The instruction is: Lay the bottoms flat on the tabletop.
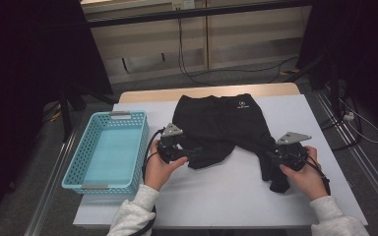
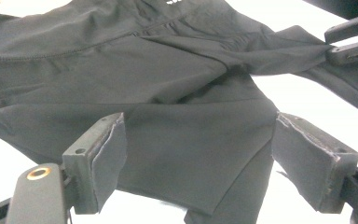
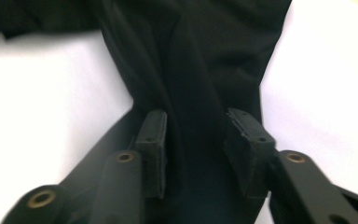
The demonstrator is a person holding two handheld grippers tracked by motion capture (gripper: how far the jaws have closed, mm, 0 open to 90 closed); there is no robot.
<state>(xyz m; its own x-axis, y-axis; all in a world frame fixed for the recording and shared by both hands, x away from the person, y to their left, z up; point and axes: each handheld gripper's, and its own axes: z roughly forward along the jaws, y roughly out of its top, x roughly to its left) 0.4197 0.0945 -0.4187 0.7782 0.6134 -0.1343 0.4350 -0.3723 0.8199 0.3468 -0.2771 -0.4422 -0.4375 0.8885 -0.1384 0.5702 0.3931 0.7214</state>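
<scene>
Black shorts (image 1: 221, 123) lie spread on the white table top (image 1: 226, 196), waistband away from me, with a small white logo near it. My left gripper (image 1: 197, 152) is open over the hem of the left leg; in the left gripper view its jaws (image 2: 198, 158) stand wide apart above the flat cloth (image 2: 177, 93). My right gripper (image 1: 270, 155) is at the bunched right leg. In the right gripper view its jaws (image 3: 196, 140) stand apart, with a ridge of black cloth (image 3: 191, 56) running between the pads and no pad visibly pressing. The left gripper view has the right gripper (image 2: 349, 42) far off at the cloth's edge.
A light blue plastic basket (image 1: 74, 167) stands at the table's left side, beside my left hand. White table surface lies in front of the shorts and to their right. Beyond the table are a floor with cables and dark stands.
</scene>
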